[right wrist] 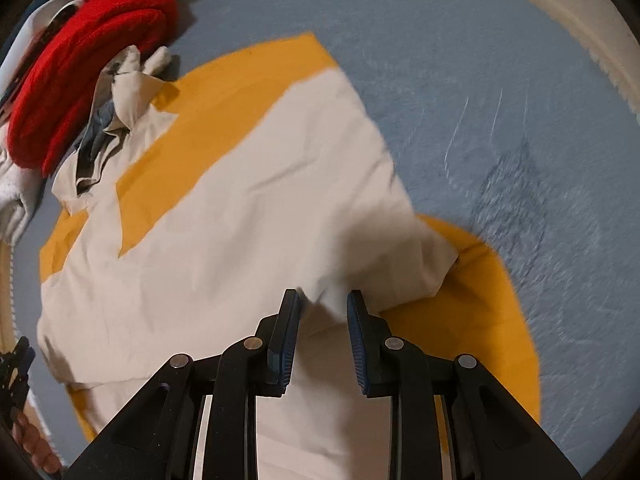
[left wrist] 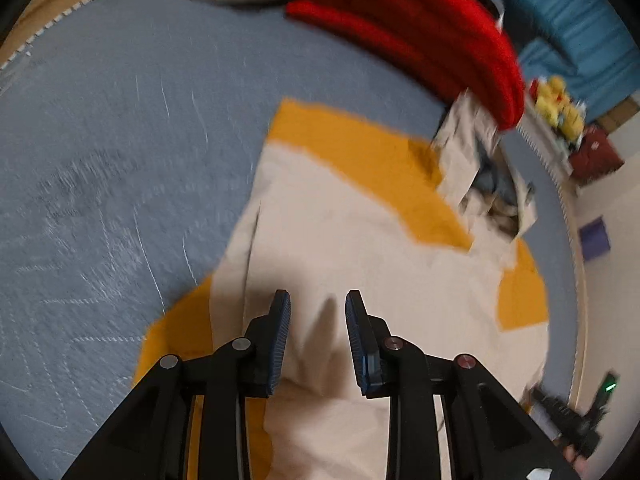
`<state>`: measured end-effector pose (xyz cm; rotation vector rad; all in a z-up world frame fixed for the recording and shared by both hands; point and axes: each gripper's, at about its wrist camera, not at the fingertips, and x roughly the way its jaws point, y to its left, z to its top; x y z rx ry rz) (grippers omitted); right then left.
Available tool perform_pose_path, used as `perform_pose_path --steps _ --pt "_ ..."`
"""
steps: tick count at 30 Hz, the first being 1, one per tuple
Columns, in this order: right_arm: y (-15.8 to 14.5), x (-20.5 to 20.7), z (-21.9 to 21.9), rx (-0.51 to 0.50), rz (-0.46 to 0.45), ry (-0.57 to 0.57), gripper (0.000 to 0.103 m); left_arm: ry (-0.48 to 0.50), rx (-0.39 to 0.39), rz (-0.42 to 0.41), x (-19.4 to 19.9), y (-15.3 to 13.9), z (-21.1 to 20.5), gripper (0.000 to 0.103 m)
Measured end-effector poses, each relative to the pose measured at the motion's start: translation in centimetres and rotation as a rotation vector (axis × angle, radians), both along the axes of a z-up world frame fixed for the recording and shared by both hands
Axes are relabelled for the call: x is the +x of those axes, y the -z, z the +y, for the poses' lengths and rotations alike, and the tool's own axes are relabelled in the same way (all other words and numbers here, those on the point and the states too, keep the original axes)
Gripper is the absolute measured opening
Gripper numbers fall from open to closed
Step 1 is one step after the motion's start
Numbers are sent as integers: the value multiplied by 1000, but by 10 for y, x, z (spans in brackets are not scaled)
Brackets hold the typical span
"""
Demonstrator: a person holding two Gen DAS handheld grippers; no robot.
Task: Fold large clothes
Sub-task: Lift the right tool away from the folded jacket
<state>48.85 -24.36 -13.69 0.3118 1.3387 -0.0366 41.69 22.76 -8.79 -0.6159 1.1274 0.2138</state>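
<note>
**Two claws over the big jacket**

The big cream and yellow cloth jacket (left wrist: 340, 216) lies spread on the blue-grey quilted mat (left wrist: 120, 160), w/ its collar near the red folded fleece (left wrist: 420, 28). The left gripper (left wrist: 318, 308) is just above the cream cloth, its fingers apart, nothing held. The right gripper (right wrist: 324, 308) is the same: fingers apart, right by a puffy cream fold, maybe touching it. Both pics are blurry.

To do this step well, each claw likely needs to pinch an edge thru all layers, not just the top one. Then lift both sides together & lay the cloth flat, so no bumps get stuck inside.
</note>
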Motion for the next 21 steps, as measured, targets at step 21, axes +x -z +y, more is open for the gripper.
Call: perform_pose_path --steps 21 --pt "-29 10 4 -50 -104 -116 26 73 87 58 1 -10 -7 24"
